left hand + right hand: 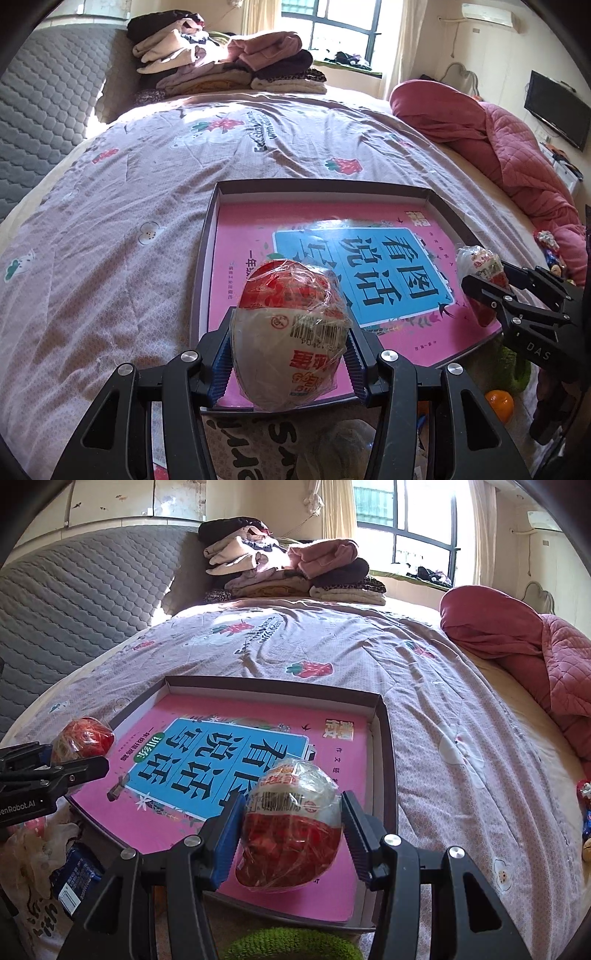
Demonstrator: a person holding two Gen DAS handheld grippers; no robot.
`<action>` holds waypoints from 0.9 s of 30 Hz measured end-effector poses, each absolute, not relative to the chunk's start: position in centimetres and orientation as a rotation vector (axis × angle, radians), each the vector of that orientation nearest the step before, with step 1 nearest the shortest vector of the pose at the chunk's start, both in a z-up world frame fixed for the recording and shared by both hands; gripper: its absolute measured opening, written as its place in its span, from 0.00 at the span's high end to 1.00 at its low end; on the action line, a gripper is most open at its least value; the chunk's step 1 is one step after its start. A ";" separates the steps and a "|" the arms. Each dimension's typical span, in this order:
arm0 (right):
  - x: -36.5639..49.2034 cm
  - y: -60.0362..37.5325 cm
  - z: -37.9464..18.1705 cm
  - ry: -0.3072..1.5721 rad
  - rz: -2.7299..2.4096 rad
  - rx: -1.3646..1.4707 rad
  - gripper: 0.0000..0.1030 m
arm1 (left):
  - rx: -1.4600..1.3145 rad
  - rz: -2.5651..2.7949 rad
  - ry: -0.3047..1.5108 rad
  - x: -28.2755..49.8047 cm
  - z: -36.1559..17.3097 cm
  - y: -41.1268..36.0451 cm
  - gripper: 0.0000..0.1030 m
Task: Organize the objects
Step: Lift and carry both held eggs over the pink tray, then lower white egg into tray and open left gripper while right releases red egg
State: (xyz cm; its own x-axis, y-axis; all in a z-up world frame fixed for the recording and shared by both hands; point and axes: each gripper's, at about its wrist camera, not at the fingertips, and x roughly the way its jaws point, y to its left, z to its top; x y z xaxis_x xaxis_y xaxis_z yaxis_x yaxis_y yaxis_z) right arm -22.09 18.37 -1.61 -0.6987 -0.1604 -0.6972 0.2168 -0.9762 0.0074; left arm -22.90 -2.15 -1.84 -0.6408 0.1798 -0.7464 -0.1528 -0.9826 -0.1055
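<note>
A shallow open box (325, 186) lies on the bed with a pink book (255, 236) flat inside it. My left gripper (290, 345) is shut on an egg-shaped red-and-white snack in clear wrap (288, 306), held over the box's near edge. At the right of this view my right gripper (484, 275) is shut on a second wrapped egg snack (474, 260). In the right wrist view that gripper (291, 827) holds its snack (291, 812) above the book (207, 712) near the box rim (277, 686). The left gripper (74, 755) with its snack (85, 736) shows at the left.
The bed has a strawberry-print cover (110, 221). Folded clothes (221, 59) are stacked at its far end and a pink quilt (498, 140) is bunched on the right. A grey quilted mattress (44, 96) stands at the left. An orange (498, 404), bags and packets lie below the bed's near edge.
</note>
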 end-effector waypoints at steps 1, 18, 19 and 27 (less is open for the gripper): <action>-22.1 18.4 -1.8 0.113 -2.716 1.117 0.49 | -1.241 2.682 -0.046 -22.9 -2.1 -2.0 0.48; -22.0 18.0 -2.3 0.153 -2.723 1.140 0.49 | -1.336 2.640 -0.046 -23.4 -3.6 -1.9 0.48; -22.0 18.0 -2.4 0.157 -2.720 1.152 0.49 | -1.342 2.640 -0.043 -23.5 -3.7 -1.9 0.48; -22.1 18.1 -2.5 0.167 -2.728 1.176 0.49 | -1.364 2.640 -0.050 -23.7 -3.9 -2.1 0.48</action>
State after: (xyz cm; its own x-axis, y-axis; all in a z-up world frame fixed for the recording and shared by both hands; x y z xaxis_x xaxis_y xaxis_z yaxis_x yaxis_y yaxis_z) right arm -22.11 18.10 -2.51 -0.6757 -0.1080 -0.7292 0.1961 -0.9799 -0.0366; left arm -23.68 -2.10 -3.85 -0.5675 0.1655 -0.8066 -0.1351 -0.9850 -0.1071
